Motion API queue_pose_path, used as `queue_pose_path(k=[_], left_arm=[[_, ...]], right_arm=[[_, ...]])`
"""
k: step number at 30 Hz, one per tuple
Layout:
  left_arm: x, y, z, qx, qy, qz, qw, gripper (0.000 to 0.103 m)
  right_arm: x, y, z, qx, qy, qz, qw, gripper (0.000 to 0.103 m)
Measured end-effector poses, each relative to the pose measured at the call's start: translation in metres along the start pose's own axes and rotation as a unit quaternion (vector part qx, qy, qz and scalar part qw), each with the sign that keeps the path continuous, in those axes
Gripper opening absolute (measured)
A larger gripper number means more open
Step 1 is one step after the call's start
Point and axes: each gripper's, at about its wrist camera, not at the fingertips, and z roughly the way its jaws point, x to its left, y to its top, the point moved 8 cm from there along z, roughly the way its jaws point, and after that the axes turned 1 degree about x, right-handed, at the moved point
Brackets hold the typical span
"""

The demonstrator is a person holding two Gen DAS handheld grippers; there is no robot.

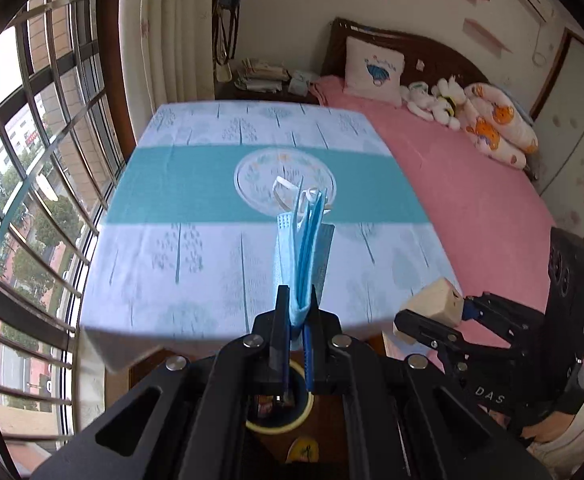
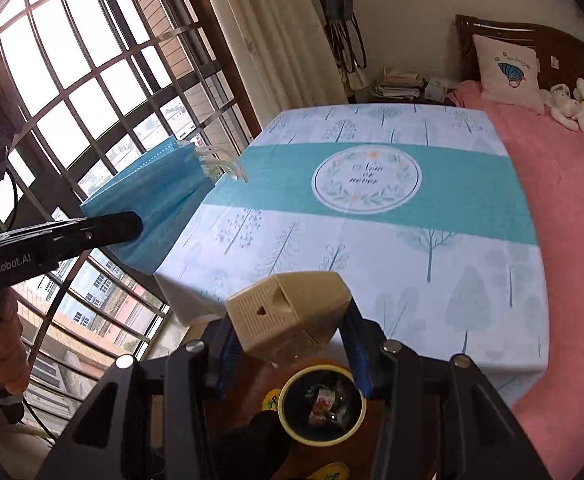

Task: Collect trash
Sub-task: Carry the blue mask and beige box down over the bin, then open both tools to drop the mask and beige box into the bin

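The blue face mask hung folded between the fingers of the left gripper, which were pressed tight on its lower end, so that the pleated body stood up above the tips with the white ear loops curling off its top. From the other side the same mask showed as a broad blue sheet held clear of the table, out past its left edge and in front of the window bars. The right gripper pinched a small beige carton, its jaws about half spread around the box, one blue-padded finger against each side; the carton sat tilted, a perforated face turned toward the camera. Both pieces of trash were in the air near the table's near edge, neither touching the cloth. Below the grippers, just off that near edge, stood a round bin with a yellow rim, with crumpled wrappers inside it. The tablecloth was pale with tree prints, crossed by a teal band with a round wreath emblem at its middle. A bed with a pink cover ran along the table's right edge, with a white cushion and plush toys at its head. A barred window filled the left side.
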Motion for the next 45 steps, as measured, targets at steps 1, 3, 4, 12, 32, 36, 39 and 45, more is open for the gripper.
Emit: queue_pose_path(k=[1,3,4,12,32,36,39,45], left_arm=[[-0.001,-0.009,0.0,0.008,0.002,0.002,1.0,0.003],[-0.001,-0.029,0.001,0.029,0.007,0.007,0.9995,0.003],[-0.001,-0.035,0.003,0.036,0.008,0.008,0.9993,0.003],[0.001,-0.092,0.031,0.096,0.0,0.02,0.9952,0.003],[0.029,-0.244,0.217,0.238,-0.024,0.023,0.9706,0.003],[0.034,-0.268,0.256,0.255,-0.025,0.033,0.9659,0.003],[0.041,-0.287,0.285,0.264,-0.028,0.03,0.9635,0.003],[0.054,-0.312,0.337,0.27,-0.024,0.028,0.9622,0.004]], right_arm=[[0.001,-0.008,-0.001,0.005,0.001,0.003,1.0,0.045],[0.003,-0.025,-0.004,0.014,0.005,0.016,1.0,0.045],[0.003,-0.03,-0.005,0.016,0.004,0.021,1.0,0.045],[0.005,-0.091,0.018,0.059,-0.006,0.061,0.996,0.045],[-0.041,-0.266,0.149,0.184,-0.069,0.196,0.961,0.046],[-0.05,-0.285,0.178,0.196,-0.078,0.194,0.958,0.046],[-0.056,-0.299,0.205,0.21,-0.084,0.188,0.956,0.046],[-0.069,-0.321,0.254,0.231,-0.096,0.171,0.953,0.046]])
